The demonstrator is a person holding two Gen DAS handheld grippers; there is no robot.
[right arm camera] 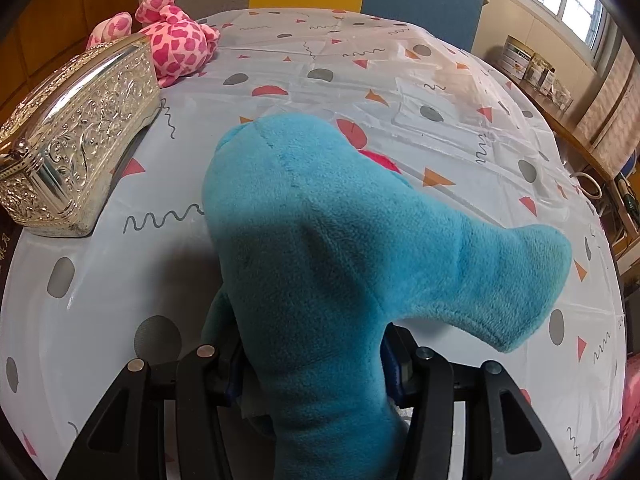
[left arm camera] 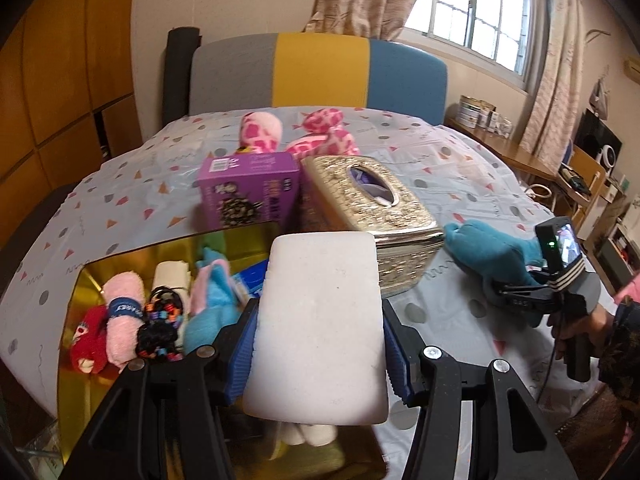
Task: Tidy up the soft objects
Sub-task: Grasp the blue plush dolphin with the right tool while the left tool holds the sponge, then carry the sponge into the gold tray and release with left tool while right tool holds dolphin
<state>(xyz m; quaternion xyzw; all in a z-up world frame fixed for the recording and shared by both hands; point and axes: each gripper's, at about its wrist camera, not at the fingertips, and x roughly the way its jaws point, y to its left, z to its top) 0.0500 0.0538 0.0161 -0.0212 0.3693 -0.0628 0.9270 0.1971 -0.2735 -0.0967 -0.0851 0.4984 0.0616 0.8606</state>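
At the 7 o'clock corner of the left wrist view sits the gold tray (left arm camera: 120,258), and we count several soft items already packed in it: a red plush (left arm camera: 86,346), a rolled pink towel (left arm camera: 120,316), a black beaded piece (left arm camera: 160,330), a white roll (left arm camera: 172,274) and a light blue plush (left arm camera: 212,312). We judge this portion of the task done.

Two items are in transit. Our left tongs (left arm camera: 318,346) are clamped on the white sponge block (left arm camera: 320,320), which hovers over the tray's near right part. Our right tongs (right arm camera: 312,364) are closed on the teal plush (right arm camera: 340,240), whose body rests on the counter (right arm camera: 400,80) at the view's centre, just right of the silver tissue box (right arm camera: 76,136).

One item remains untouched: the pink spotted plush (left arm camera: 320,136) at 12 o'clock, behind the purple box (left arm camera: 250,190). We estimate the task is past halfway, with three placements left.
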